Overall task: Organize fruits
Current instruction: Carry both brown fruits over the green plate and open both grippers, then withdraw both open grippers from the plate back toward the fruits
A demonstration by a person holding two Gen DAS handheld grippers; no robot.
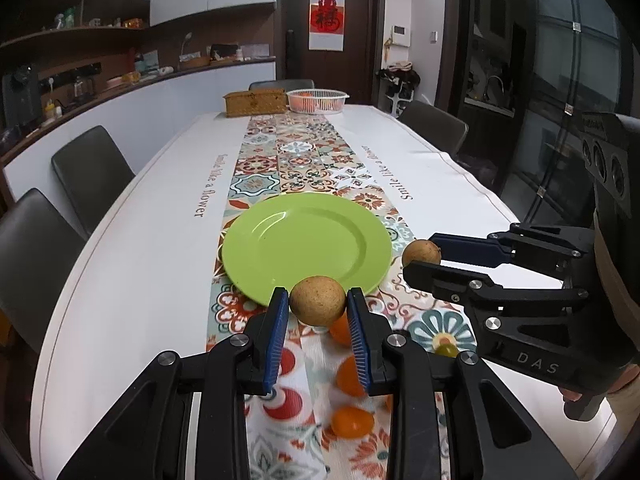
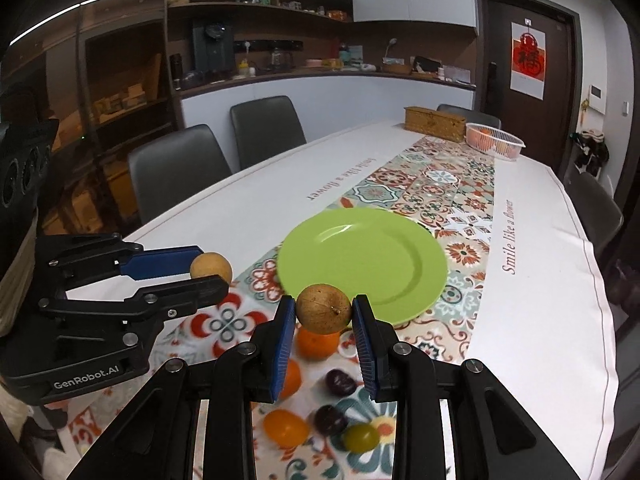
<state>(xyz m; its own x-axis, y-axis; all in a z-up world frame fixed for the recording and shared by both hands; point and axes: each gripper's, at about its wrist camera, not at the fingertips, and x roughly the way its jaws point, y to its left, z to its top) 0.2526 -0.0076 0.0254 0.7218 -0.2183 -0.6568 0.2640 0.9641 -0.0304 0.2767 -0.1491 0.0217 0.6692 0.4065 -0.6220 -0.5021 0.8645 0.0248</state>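
My left gripper is shut on a round brown fruit, held just above the near rim of the green plate. My right gripper is shut on a second brown fruit, also in front of the plate. Each wrist view shows the other gripper from the side: the right gripper with its fruit, the left gripper with its fruit. Below the fingers, loose orange fruits, dark purple ones and a green grape lie on the patterned runner.
At the table's far end stand a white basket holding orange fruit and a wicker box. Dark chairs line both sides. The plate holds nothing. A white cloth covers the table on either side of the runner.
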